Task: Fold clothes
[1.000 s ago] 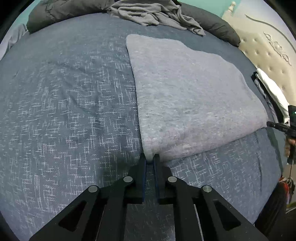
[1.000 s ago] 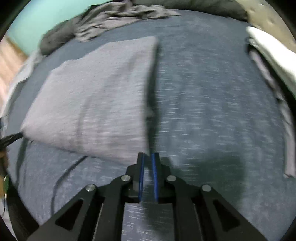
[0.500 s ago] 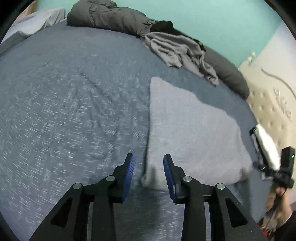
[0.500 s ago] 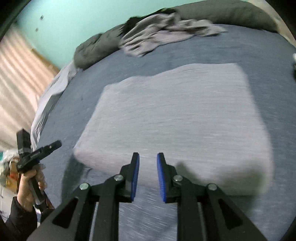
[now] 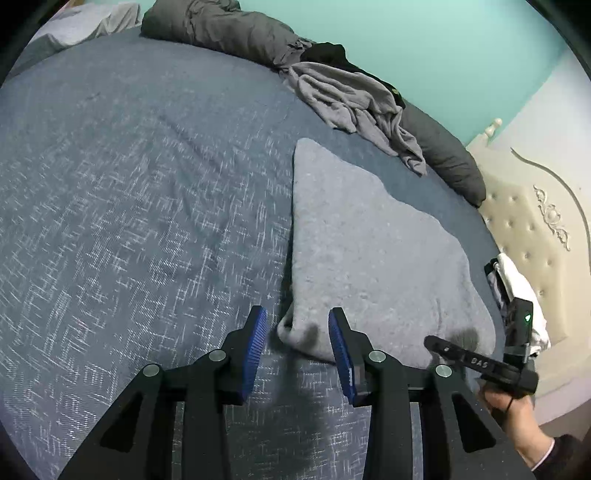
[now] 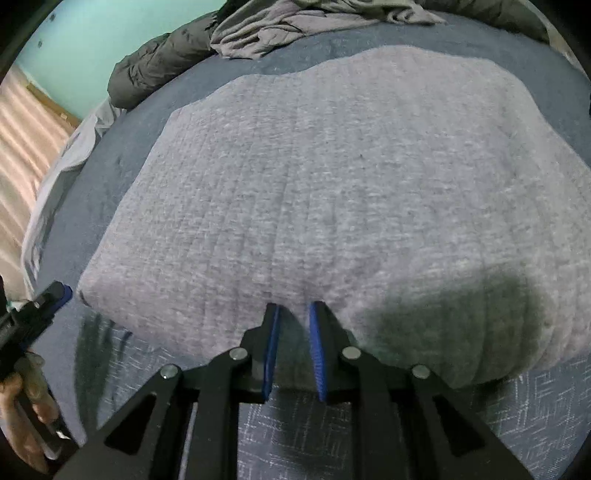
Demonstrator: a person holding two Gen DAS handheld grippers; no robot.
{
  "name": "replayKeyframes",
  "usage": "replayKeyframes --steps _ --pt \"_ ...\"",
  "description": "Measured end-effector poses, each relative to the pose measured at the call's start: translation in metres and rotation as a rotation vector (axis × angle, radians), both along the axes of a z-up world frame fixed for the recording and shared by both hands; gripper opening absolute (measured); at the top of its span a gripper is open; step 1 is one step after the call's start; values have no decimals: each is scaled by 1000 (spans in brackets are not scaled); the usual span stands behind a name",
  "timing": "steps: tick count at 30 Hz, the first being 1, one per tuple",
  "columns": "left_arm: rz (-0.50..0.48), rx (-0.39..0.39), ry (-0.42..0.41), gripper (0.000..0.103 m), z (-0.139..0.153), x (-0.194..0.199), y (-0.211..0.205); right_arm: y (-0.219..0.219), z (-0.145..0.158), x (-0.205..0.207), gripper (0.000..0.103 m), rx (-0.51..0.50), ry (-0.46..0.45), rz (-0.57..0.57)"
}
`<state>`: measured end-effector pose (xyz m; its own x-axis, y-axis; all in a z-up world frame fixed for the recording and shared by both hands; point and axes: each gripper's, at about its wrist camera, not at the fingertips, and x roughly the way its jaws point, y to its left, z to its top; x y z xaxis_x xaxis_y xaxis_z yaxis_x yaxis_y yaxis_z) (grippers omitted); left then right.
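A folded light grey garment (image 5: 373, 254) lies flat on the blue-grey bedspread (image 5: 129, 206). My left gripper (image 5: 297, 319) is open, its blue pads either side of the garment's near left corner, holding nothing. In the right wrist view the same garment (image 6: 332, 177) fills the middle, and my right gripper (image 6: 294, 314) stands open at its near edge, its tips just over the cloth. The right gripper also shows at the lower right of the left wrist view, held in a hand (image 5: 513, 417).
A crumpled grey garment (image 5: 354, 99) and a dark grey duvet (image 5: 221, 26) lie along the far side of the bed. A cream tufted headboard (image 5: 535, 229) stands at the right, with white and dark clothes (image 5: 517, 288) beside it. The bedspread left of the folded garment is bare.
Both grippers were shut on the garment's near corners a second ago. They have let go and opened, and both have pulled back and tilted up. The garment now lies flat.
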<state>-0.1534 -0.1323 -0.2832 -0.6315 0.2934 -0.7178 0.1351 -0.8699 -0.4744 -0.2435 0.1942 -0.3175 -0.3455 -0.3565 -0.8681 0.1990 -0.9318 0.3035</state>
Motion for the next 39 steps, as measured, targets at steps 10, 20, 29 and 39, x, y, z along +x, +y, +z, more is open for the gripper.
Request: replayKeyframes --steps 10,20,29,39 --pt "-13 -23 30 48 -4 4 -1 -5 27 -11 15 3 82 -60" --pt "-10 15 34 48 -4 0 -7 -20 1 -15 14 91 56 -65" --pt "-18 11 36 49 -5 0 -5 -17 32 -36 13 79 58 -54" --pt "-6 11 30 49 -6 -1 -10 -27 13 -31 13 183 41 -27"
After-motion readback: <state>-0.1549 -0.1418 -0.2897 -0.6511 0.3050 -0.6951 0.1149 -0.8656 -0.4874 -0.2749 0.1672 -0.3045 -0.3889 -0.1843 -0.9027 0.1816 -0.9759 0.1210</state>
